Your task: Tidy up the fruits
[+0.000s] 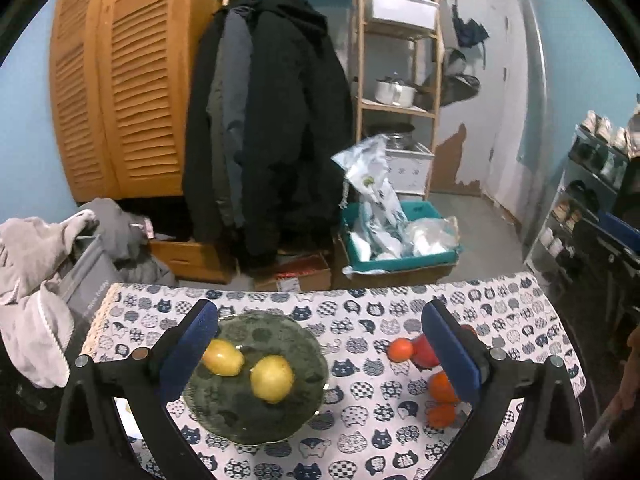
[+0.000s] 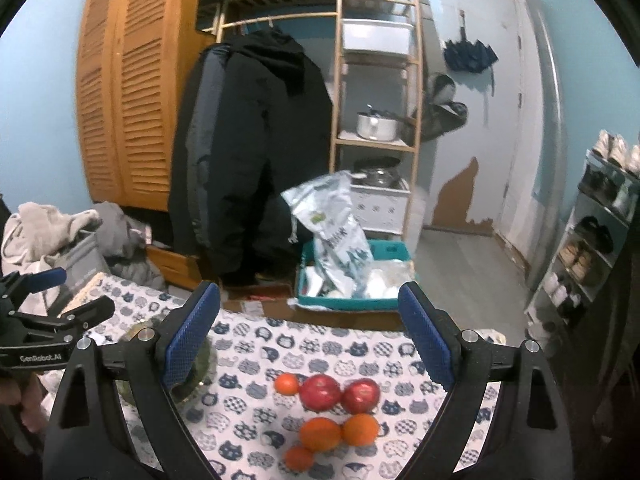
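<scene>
- My left gripper (image 1: 320, 356) hangs over the green plate (image 1: 224, 424) with its jaws spread as wide as they go and nothing between the pads; the two yellow fruits (image 1: 272, 378) lie on the plate below it, apart from both pads
- My right gripper (image 2: 310, 340) is spread wide too and empty, poised above the loose pile on the cat-print cloth (image 2: 248, 416)
- In that pile, two red apples (image 2: 320, 392) sit side by side, one small orange (image 2: 287, 384) just left of them, and three more oranges (image 2: 320, 434) cluster nearer me
- I judge the yellow sort done, with the red and orange ones not yet sorted
- Next I'd lower the right jaws around one apple, the left one by choice, since its neighbours touch it and could roll if nudged
- Where the reds belong I cannot tell; only one plate shows
</scene>
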Demonstrator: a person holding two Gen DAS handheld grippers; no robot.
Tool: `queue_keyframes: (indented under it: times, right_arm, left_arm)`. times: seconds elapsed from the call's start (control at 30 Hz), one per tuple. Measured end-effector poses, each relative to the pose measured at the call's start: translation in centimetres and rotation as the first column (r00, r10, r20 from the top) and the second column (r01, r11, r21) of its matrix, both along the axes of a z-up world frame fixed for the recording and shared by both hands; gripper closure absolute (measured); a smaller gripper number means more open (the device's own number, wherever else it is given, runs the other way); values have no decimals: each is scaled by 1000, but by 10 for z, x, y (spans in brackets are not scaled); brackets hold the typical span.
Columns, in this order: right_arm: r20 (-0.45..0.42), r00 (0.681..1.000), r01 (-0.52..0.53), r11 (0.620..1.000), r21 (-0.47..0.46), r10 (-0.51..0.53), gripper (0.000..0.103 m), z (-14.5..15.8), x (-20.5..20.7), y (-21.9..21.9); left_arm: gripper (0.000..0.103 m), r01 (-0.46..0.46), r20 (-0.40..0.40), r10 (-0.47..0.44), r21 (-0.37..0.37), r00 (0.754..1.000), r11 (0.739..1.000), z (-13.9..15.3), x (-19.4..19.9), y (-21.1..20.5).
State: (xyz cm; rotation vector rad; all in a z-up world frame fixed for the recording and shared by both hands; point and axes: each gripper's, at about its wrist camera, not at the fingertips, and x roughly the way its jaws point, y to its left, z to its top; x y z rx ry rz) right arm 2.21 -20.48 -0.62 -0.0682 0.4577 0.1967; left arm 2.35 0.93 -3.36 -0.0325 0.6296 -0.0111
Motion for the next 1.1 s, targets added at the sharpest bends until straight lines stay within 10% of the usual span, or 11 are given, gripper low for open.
queue_keyframes:
  times: [1.1]
  right_arm:
    - [-214,966,142,989,-31,-145,14,-67,25,-84]
  left_arm:
    - [0,178,-194,-167,42,967,983,-66,43,-105]
